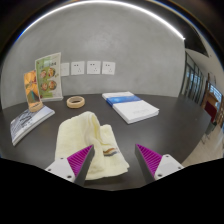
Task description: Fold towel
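A pale yellow towel lies bunched and partly folded on the dark table, ahead of my left finger and reaching down beside it. A small coloured label shows on its near right part. My gripper is open, with the two magenta pads wide apart. The left pad overlaps the towel's near edge; the right pad is over bare table. Nothing is held between the fingers.
A roll of tape sits beyond the towel. A white and blue book lies to the right. A standing brochure and an open booklet are at the left. A grey wall with sockets stands behind.
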`<control>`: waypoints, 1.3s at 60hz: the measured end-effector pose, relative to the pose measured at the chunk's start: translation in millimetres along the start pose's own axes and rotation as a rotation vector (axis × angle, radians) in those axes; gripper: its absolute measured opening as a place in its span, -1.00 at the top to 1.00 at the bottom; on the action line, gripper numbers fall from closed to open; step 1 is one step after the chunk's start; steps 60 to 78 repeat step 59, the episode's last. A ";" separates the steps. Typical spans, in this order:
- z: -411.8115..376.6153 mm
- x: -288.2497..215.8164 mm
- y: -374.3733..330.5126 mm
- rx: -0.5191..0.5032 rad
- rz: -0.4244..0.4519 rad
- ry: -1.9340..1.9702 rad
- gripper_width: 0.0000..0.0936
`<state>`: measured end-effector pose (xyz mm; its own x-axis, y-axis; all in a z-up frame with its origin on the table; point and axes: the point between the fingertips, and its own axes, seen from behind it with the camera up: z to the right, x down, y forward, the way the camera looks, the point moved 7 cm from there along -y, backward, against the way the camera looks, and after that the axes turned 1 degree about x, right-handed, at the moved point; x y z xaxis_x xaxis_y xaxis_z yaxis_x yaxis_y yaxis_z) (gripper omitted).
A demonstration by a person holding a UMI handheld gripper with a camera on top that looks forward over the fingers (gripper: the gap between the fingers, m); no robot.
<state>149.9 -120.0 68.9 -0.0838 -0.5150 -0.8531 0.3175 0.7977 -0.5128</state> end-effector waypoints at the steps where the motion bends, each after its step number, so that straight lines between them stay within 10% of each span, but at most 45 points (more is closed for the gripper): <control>1: 1.0 -0.4 -4.1 0.012 0.002 -0.007 -0.80; 44: -215.2 85.1 -331.6 -0.234 0.100 -0.137 -0.78; 78: -198.6 101.7 -357.5 -0.179 0.140 -0.185 -0.76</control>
